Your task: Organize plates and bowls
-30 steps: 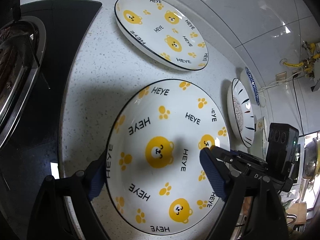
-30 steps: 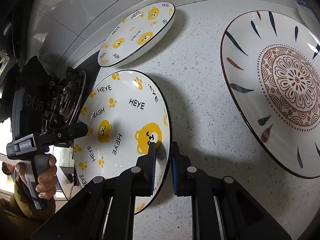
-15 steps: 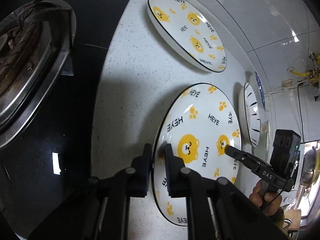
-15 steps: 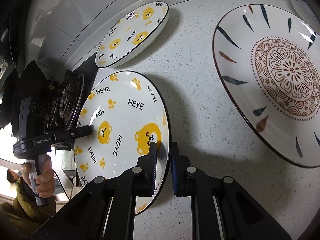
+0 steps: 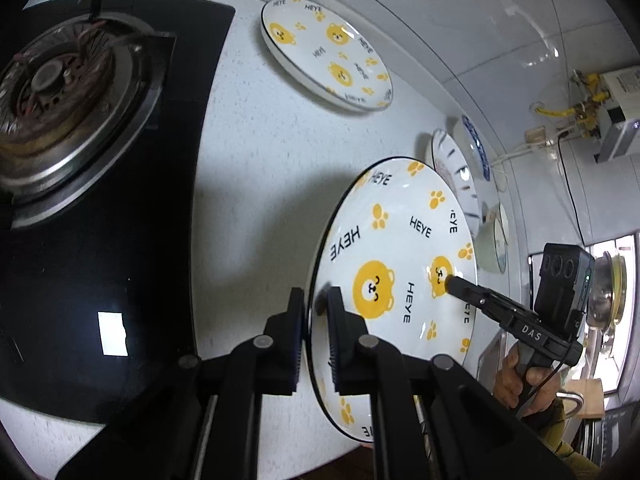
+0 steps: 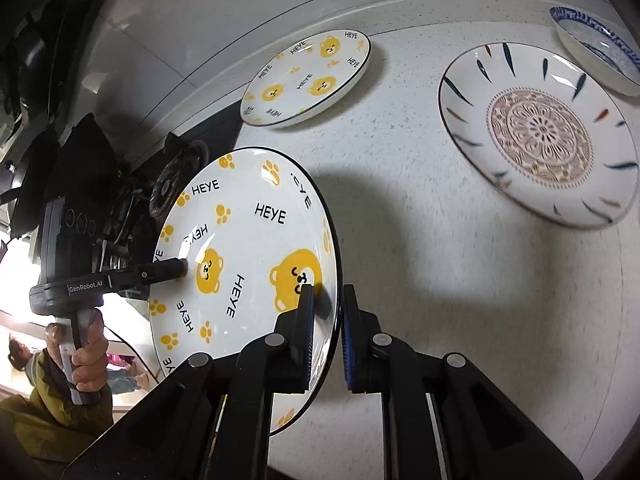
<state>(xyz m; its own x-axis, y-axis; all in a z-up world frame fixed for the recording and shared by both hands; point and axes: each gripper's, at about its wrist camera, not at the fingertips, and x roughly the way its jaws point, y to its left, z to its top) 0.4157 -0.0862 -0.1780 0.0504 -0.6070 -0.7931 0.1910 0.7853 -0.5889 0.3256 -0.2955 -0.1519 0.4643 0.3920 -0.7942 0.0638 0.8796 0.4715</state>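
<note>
A white bear-print HEYE plate (image 5: 400,256) is held off the speckled counter (image 5: 256,160), gripped at opposite rims. My left gripper (image 5: 313,316) is shut on its left rim. My right gripper (image 6: 326,320) is shut on its right rim; the plate also shows in the right wrist view (image 6: 248,264). A second bear-print plate (image 5: 324,52) lies on the counter by the wall, also in the right wrist view (image 6: 306,78). A plate with a mandala centre (image 6: 540,132) lies to the right, and a blue-rimmed dish (image 6: 596,52) is behind it.
A black glass hob (image 5: 100,220) with a gas burner (image 5: 56,92) is at the left. Small bowls (image 5: 494,244) stand beyond the held plate. The tiled wall (image 5: 480,32) runs along the back of the counter.
The left gripper went from open around the plate to shut on its left rim. Both grippers have since lifted the plate off the counter, and its shadow has spread below it.
</note>
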